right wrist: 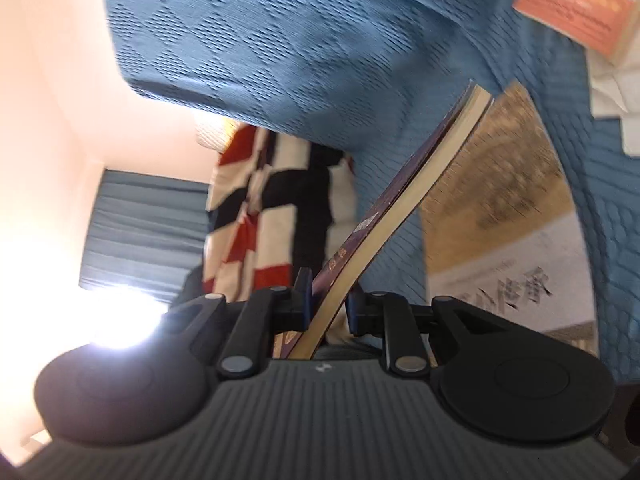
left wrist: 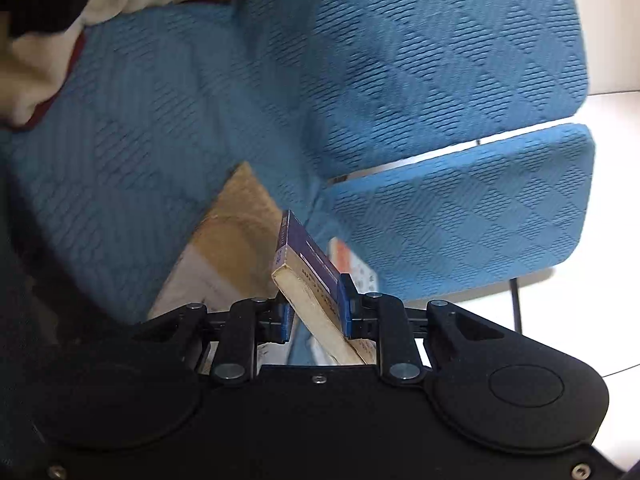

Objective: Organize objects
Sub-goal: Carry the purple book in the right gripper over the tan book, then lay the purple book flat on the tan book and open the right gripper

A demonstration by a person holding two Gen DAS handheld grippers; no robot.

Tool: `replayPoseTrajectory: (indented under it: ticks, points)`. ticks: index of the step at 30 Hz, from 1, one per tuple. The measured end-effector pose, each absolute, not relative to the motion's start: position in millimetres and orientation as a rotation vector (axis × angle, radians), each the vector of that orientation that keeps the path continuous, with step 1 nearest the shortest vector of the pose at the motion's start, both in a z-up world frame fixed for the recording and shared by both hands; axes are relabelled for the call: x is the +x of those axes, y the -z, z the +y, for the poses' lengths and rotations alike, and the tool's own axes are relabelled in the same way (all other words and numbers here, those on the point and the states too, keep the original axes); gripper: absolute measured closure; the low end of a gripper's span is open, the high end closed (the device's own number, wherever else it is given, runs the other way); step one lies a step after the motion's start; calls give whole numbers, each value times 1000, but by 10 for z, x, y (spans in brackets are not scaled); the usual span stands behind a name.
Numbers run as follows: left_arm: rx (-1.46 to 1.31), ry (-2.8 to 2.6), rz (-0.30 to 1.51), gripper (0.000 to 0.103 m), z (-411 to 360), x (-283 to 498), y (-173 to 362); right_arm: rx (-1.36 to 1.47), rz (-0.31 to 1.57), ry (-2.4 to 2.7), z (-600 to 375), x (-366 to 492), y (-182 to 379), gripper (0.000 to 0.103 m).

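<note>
Both grippers hold the same purple book above the blue sofa.

In my left wrist view, the left gripper [left wrist: 316,312] has its jaws closed narrow on the purple book [left wrist: 304,264], which tilts toward 11 o'clock; the pale page edge faces me. Only this view shows the white floor [left wrist: 600,280] at 3 o'clock and the gap between two blue sofa [left wrist: 400,60] cushions. In my right wrist view, the right gripper [right wrist: 330,304] also clamps the purple book [right wrist: 400,208], which leans toward 1 o'clock. Only here I see a checked blanket [right wrist: 260,208] at 11 o'clock and an orange-and-white box [right wrist: 580,12] at 1 o'clock. A tan book [right wrist: 500,220] lies on the sofa, just beside the held one. I see no container.
</note>
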State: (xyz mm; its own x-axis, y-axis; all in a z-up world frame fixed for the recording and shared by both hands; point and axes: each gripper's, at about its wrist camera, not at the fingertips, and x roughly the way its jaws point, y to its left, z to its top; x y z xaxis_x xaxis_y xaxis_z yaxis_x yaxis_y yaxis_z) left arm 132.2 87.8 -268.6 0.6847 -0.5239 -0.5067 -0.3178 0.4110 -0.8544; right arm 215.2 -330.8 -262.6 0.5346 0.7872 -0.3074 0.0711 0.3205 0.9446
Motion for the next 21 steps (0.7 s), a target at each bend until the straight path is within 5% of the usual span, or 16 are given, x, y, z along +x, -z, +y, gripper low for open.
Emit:
replayPoseTrajectory:
  ticks: [13, 17, 21]
  points:
    - [-1131, 167, 957, 82, 681, 1156, 2787, 1104, 1040, -424, -3381, 2038, 2893, 68]
    - [-1048, 150, 1027, 66, 630, 1082, 2758, 1007, 1091, -281, -3428, 1986, 2903, 59]
    - [-986, 146, 1041, 62, 657, 992, 2727, 879, 1115, -173, -3446, 1896, 2903, 45]
